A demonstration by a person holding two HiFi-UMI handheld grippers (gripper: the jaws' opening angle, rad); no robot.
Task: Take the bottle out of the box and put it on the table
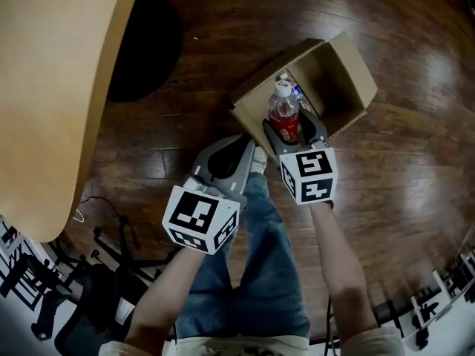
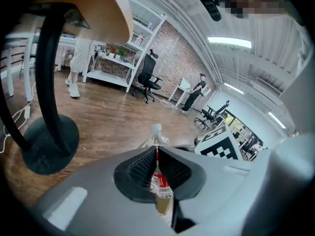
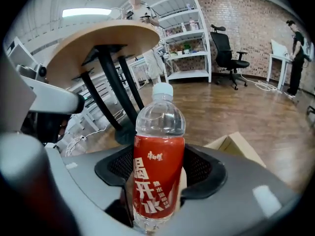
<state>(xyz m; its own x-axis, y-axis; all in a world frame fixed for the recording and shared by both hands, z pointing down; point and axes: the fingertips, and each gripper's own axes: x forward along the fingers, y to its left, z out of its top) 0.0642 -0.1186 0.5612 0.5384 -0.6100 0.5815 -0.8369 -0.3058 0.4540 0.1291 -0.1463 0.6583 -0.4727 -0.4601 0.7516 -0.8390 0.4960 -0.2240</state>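
Dark wood floor (image 1: 223, 21), brick wall (image 3: 246, 16), white shelves (image 3: 186, 33), office chair (image 3: 227, 53).

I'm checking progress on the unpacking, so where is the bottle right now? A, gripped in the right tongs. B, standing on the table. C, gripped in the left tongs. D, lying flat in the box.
A: the right gripper view shows the right tongs closed on the upright bottle at its red label, while the left tongs are shut with nothing between them.

One box (image 1: 350, 64), one table (image 1: 52, 87), one bottle (image 1: 284, 116), perhaps another.
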